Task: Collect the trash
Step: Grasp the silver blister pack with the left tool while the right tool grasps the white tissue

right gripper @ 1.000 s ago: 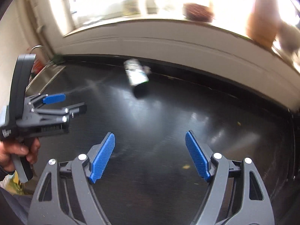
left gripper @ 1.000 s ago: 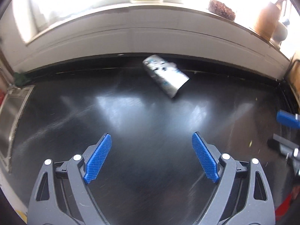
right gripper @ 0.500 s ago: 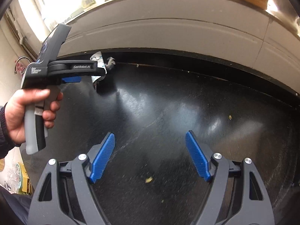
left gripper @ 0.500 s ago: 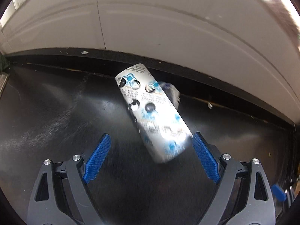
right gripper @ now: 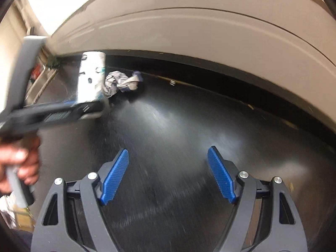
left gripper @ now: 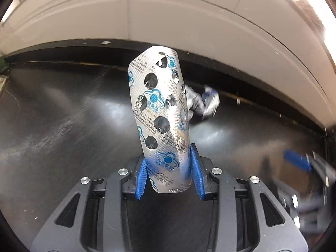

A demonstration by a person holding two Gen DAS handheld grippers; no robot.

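The dark glossy counter (left gripper: 63, 126) fills both views, and behind it a pale wall panel (left gripper: 189, 21) runs along the back. The left gripper (left gripper: 169, 174) is closing its jaws on the bottom end of an empty pill sheet (left gripper: 159, 115), which stands almost upright between the blue pads. A crumpled wrapper (right gripper: 121, 83) lies near the wall. The right gripper (right gripper: 168, 176) is spread wide with nothing in it. Only its view shows the person's hand (right gripper: 19, 163) and a sink (right gripper: 40, 84) at far left.

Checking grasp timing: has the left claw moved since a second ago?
Yes. The left claw came toward the white wall, in over the blister pack near the wall's foot; its jaws are closing with the pack between them.
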